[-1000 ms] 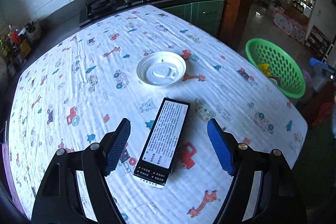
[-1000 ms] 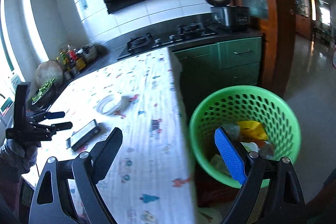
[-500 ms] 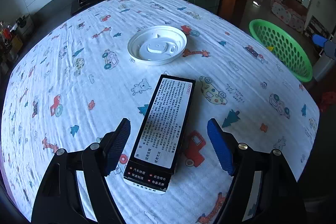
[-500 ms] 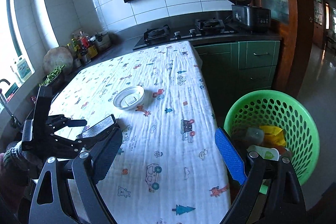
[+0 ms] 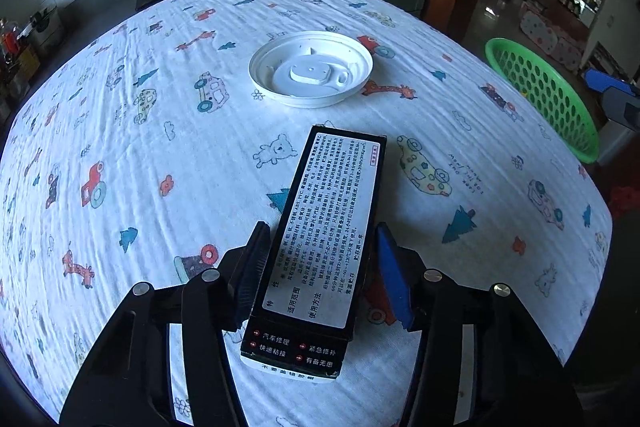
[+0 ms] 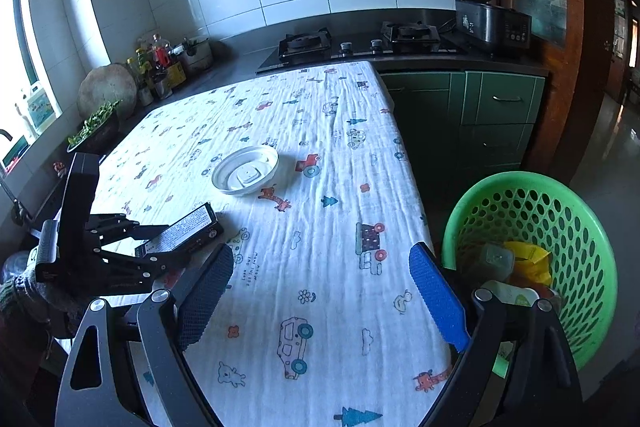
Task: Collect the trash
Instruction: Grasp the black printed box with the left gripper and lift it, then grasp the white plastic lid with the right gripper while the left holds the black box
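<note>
A long black box with a white printed label lies on the cartoon-print tablecloth. My left gripper straddles its near half, jaws closing, and both pads look pressed against the box's long sides. From the right wrist view the same box sits in the left gripper at the table's left edge. A white round plastic lid rests beyond the box. My right gripper hangs open and empty over the table's near right part, beside the green basket.
The green perforated basket stands on the floor off the table's right edge and holds several pieces of trash. A stove and a rice cooker line the counter behind the table. Bottles and a bowl of greens stand at the left.
My left gripper sank toward the box and its jaws came in from wide apart to the box's sides. The right gripper swung left, from over the basket to over the table.
</note>
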